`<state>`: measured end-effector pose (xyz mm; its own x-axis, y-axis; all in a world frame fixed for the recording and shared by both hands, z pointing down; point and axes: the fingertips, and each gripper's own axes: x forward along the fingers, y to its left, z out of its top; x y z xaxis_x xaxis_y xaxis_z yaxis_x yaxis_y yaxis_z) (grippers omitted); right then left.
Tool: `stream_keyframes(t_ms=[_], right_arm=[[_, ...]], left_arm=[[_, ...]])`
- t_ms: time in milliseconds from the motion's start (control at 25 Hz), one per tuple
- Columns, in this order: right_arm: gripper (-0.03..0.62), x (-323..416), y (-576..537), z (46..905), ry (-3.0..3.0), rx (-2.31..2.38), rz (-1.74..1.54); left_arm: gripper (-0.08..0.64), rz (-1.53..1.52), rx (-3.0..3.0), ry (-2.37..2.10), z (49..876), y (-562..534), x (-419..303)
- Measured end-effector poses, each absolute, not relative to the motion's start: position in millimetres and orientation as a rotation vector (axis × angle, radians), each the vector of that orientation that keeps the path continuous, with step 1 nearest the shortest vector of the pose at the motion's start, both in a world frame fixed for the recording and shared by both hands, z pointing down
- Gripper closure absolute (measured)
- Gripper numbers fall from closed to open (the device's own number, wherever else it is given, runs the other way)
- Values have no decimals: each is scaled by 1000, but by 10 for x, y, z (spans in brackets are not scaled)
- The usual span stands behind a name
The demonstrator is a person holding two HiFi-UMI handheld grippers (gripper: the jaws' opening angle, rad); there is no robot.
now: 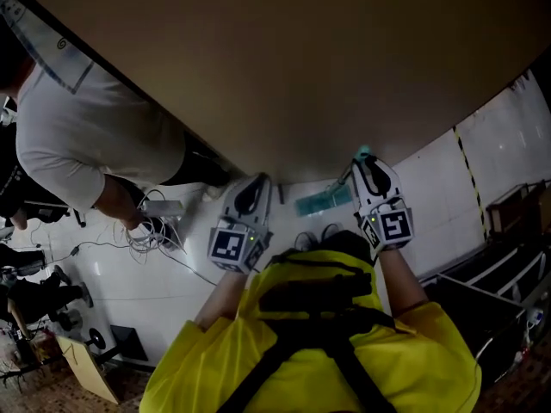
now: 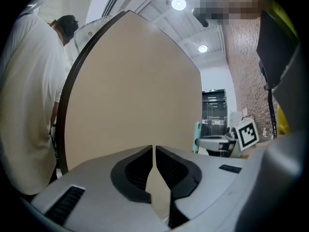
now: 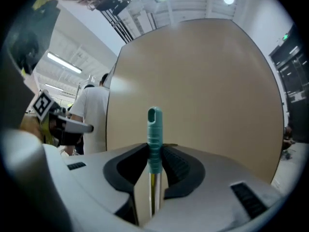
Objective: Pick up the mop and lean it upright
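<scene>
1. The mop (image 3: 153, 137) stands upright, its teal grip clamped near the top by the right gripper (image 3: 154, 151). Its head (image 1: 323, 201) rests on the white floor (image 1: 430, 196), close to the tan panel (image 3: 203, 81).
2. Tip the handle top gently onto the panel, and let go only once it rests there.
3. The head probably needs to sit a little out from the panel's foot, or the mop may slide.
4. The left gripper (image 2: 153, 153) has its fingers shut on nothing, so it could steady the handle.
5. Stay clear of the cables (image 1: 151, 235).
</scene>
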<state>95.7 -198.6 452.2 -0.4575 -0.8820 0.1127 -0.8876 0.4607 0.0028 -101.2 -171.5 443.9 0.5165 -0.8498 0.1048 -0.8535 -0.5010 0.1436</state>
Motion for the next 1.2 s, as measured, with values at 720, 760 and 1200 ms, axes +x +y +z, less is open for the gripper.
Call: stream_keyframes(t_ms=[720, 760, 1200], right_arm=[[491, 743, -2880, 6409, -2319, 1567, 318], [491, 725, -2929, 6414, -2316, 1572, 317], [483, 608, -3230, 6458, -2268, 1575, 282]], left_arm=[[534, 158, 2518, -1442, 4907, -1677, -1085], [534, 161, 2520, -1440, 4906, -1687, -1086], [534, 167, 2453, -1465, 5031, -1632, -1240]])
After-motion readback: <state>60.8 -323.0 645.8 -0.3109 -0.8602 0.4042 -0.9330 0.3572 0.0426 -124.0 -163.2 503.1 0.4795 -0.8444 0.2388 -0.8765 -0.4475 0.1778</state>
